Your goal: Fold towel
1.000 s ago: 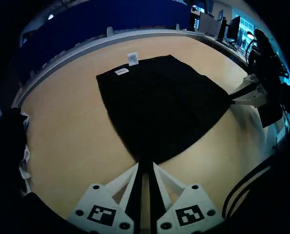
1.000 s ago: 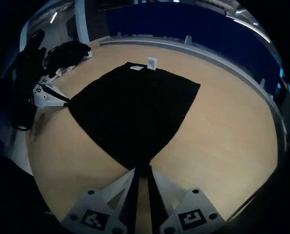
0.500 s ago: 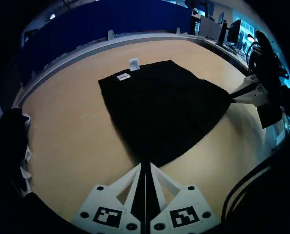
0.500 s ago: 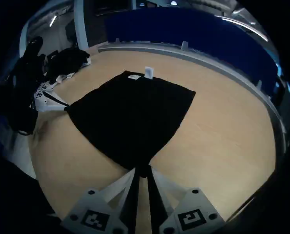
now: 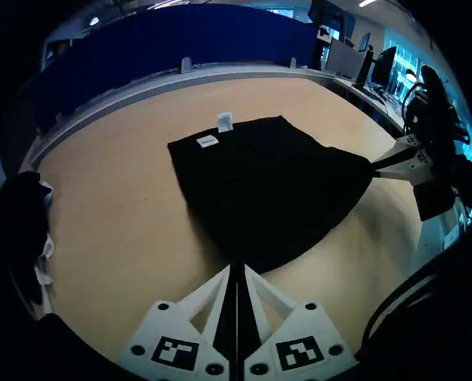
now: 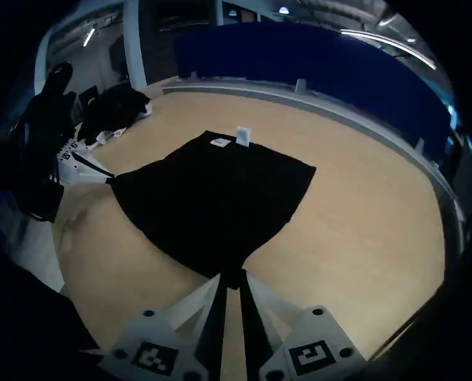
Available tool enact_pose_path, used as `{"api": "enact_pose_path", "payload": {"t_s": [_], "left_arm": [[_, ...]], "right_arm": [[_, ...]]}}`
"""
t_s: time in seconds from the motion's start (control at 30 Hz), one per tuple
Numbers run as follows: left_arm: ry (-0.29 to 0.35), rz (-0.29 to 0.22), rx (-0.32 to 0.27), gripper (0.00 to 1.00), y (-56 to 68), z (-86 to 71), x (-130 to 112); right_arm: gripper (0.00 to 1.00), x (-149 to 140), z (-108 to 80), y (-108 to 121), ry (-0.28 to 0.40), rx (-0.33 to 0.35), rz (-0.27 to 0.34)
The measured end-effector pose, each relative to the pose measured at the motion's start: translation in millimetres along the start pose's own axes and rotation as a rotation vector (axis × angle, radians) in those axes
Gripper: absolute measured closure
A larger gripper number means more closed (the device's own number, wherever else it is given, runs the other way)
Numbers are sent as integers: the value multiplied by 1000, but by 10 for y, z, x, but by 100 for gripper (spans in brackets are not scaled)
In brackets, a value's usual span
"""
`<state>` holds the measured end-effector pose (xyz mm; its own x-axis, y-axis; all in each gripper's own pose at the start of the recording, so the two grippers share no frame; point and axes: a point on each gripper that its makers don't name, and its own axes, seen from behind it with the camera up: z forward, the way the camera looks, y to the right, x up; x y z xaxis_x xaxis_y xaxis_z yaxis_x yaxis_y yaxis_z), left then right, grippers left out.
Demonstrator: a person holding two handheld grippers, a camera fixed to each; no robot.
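Note:
A black towel point(image 5: 267, 184) point(image 6: 216, 197) lies spread on the light wooden table point(image 5: 108, 197) point(image 6: 363, 209), with white tags at its far edge. My left gripper point(image 5: 237, 270) is shut on the towel's near corner, which is lifted a little off the table. My right gripper point(image 6: 232, 279) is shut on the other near corner. In the left gripper view the right gripper point(image 5: 377, 166) shows at the right, pinching its corner. In the right gripper view the left gripper point(image 6: 105, 176) shows at the left, pinching its corner.
A heap of dark and white cloth point(image 5: 23, 222) point(image 6: 112, 105) lies at the table's edge. A blue partition point(image 5: 172, 38) point(image 6: 312, 57) runs behind the table. Monitors point(image 5: 375, 51) stand beyond the far right edge.
Both grippers have risen and drawn back a little, lifting the two near corners; the towel's near edge now hangs above the table and the towel looks smaller and farther off.

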<state>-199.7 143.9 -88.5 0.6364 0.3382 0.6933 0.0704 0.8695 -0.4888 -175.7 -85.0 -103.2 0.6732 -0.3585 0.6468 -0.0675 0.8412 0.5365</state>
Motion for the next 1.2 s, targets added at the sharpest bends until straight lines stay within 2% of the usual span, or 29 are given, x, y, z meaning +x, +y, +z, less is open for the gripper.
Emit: {"api": "enact_pose_path", "payload": {"t_s": [0.37,0.57,0.67,0.9,1.07,1.2], "left_arm": [[37,-73,-9,99,63,-372,207],[38,-115,-24,99,178,-591,174],[34,-129,-31,99,238,-649,134],[44,-159,-32,99,258,-621,180],[72,-172,-28,99,206,-588,359],[88,-178,-20,99,117,-537,482]], "right_arm": [[87,96,-329,-36,-21,31,-12],[86,110,-496,-85,-41,50,-31],[87,115,-531,-93,-46,54,-30],[87,113,-533,-91,-63,65,-29],[87,184,-498,-27,-69,59,-35],[87,292,-447,60,-64,56,-21]]}}
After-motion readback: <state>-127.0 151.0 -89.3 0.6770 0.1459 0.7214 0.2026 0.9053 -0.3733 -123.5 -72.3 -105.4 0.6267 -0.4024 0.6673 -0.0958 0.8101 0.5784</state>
